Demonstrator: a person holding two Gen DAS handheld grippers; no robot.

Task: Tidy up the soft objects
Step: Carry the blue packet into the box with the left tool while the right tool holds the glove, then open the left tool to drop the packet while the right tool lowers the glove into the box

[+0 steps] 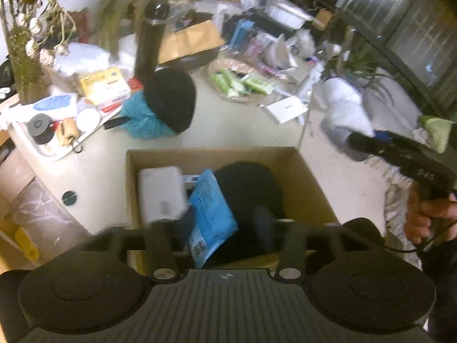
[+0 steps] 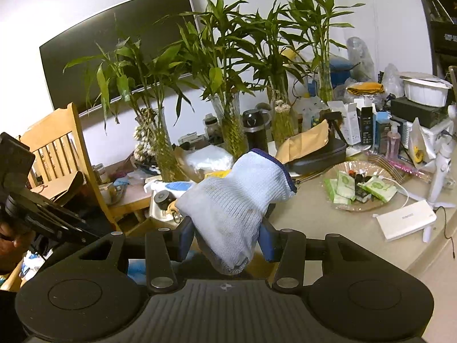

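A cardboard box [image 1: 211, 151] stands on the table below my left gripper [image 1: 225, 223]. Inside lie a white packet [image 1: 161, 191], a tilted blue packet [image 1: 211, 208] and a black soft item [image 1: 251, 188]. The left gripper is open; the blue packet sits loose between its blurred fingers, with a gap on its right side. My right gripper [image 2: 225, 240] is shut on a pale knit glove [image 2: 237, 197] with a dark blue cuff, held up above the table. It also shows at the right of the left wrist view, the right gripper [image 1: 405, 157] in a person's hand. A black hat [image 1: 171, 100] rests on a teal cloth [image 1: 140, 120].
A white tray [image 1: 42, 150] of small items sits left of the box. Behind stand a black bottle [image 1: 150, 45], glass vases of bamboo [image 2: 228, 131] and a basket [image 2: 400, 178] of green packets. A white power bank [image 2: 405, 220] lies right; a wooden chair [image 2: 57, 148] stands left.
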